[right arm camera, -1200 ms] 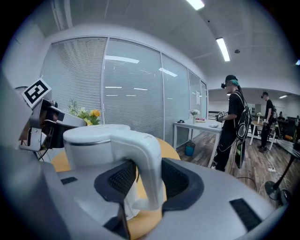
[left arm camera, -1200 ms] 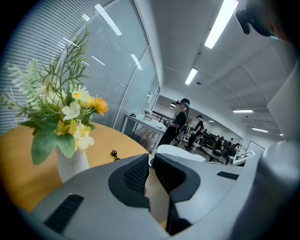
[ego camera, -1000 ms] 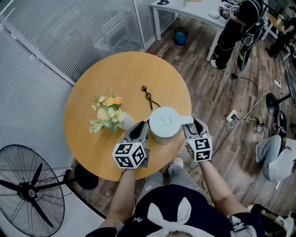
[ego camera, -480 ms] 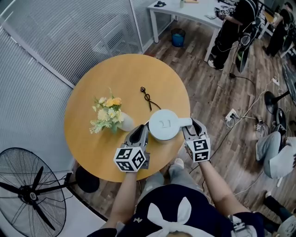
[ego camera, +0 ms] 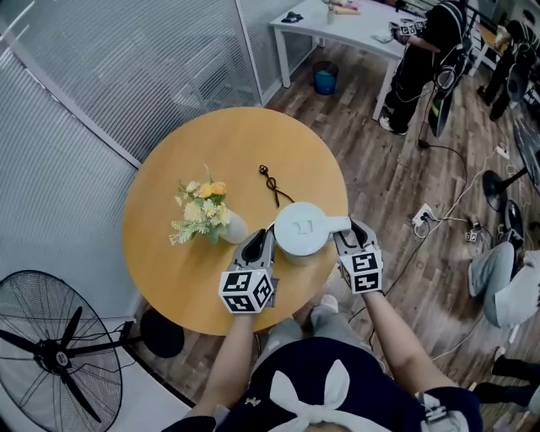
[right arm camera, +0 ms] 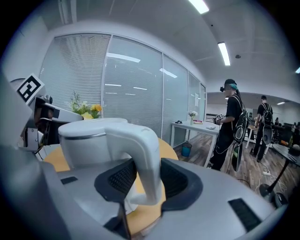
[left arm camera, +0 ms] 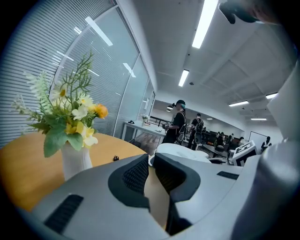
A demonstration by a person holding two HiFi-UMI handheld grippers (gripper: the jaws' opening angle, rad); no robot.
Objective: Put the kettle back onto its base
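Observation:
The white kettle [ego camera: 301, 228] stands at the near edge of the round wooden table [ego camera: 211, 143]; its lid also shows in the left gripper view [left arm camera: 183, 152]. My right gripper [ego camera: 350, 226] has the kettle's handle [right arm camera: 140, 154] between its pads, which touch it on both sides while the jaws close a little more. A black cord [ego camera: 272, 181] runs from the table's middle towards the kettle's foot. I cannot make out a base under the kettle. My left gripper [ego camera: 261, 236] is shut on nothing, its tips just left of the kettle's body.
A white vase of yellow flowers [ego camera: 207, 215] stands left of the kettle, close to the left gripper. A floor fan [ego camera: 59, 354] is at the lower left. A white desk [ego camera: 354, 21] and a standing person [ego camera: 426, 51] are beyond the table.
The kettle and both grippers keep their places on the table. The left gripper's marker cube has rolled slightly. The head view has shifted a little.

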